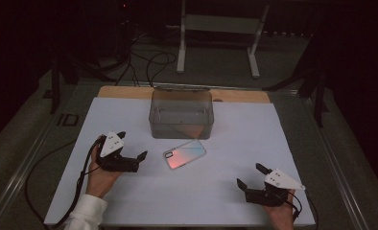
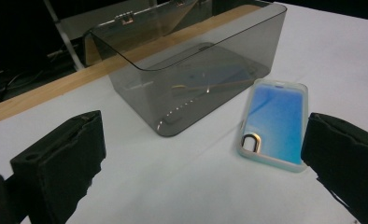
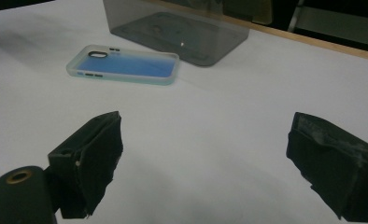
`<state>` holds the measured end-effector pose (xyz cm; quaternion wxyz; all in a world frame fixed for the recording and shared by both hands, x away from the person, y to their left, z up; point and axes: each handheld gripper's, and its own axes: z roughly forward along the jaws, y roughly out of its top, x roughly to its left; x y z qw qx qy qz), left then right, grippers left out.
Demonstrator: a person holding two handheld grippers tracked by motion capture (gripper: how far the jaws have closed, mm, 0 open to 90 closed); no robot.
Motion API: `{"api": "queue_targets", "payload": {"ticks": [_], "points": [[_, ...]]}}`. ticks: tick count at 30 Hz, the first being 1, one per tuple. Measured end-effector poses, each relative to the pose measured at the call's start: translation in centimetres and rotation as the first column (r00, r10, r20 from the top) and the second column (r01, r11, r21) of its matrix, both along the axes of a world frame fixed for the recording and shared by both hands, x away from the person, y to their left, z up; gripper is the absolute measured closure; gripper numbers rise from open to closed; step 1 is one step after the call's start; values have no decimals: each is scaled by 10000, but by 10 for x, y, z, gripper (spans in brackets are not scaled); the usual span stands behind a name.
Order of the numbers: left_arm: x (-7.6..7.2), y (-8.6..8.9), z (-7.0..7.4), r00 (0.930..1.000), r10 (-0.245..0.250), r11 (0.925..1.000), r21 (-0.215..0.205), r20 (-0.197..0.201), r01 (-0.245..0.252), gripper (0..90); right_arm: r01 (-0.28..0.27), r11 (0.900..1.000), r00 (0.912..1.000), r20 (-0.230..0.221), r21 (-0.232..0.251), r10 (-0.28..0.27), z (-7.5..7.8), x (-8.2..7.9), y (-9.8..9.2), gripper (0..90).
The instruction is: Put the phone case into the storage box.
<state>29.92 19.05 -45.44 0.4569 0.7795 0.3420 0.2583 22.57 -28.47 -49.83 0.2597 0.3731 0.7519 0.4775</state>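
Looks like the reach-in step – the phone case (image 1: 184, 154) lies flat on the white counter (image 1: 105, 120), just in front of the smoky clear box (image 1: 181, 114). Left claw (image 1: 131, 153) is nearest it, jaws wide apart, gripping nothing. Right claw (image 1: 252, 175) sits well off, also spread and empty. I'd guess the next move is sliding the left one around a case edge.

The surface (image 1: 129, 115) is covered by a white sheet, with a wooden edge exposed at the far side. Black cables (image 1: 148, 64) and a metal frame (image 1: 218, 28) are observed on the floor beyond.
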Motion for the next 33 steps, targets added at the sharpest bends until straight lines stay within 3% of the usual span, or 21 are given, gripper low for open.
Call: {"api": "queue_targets", "payload": {"ticks": [16, 33], "points": [[13, -14, -5, 9993, -157, 9995, 279, -351, 167, 10, -8, 10000, 10000, -41, 8, 8, 0, 0, 0, 106], [25, -25, 0, 9982, -237, 9964, 796, -554, 281, 11, -67, 10000, 9999, -86, -20, 67, -1, 1, 1, 106]]}}
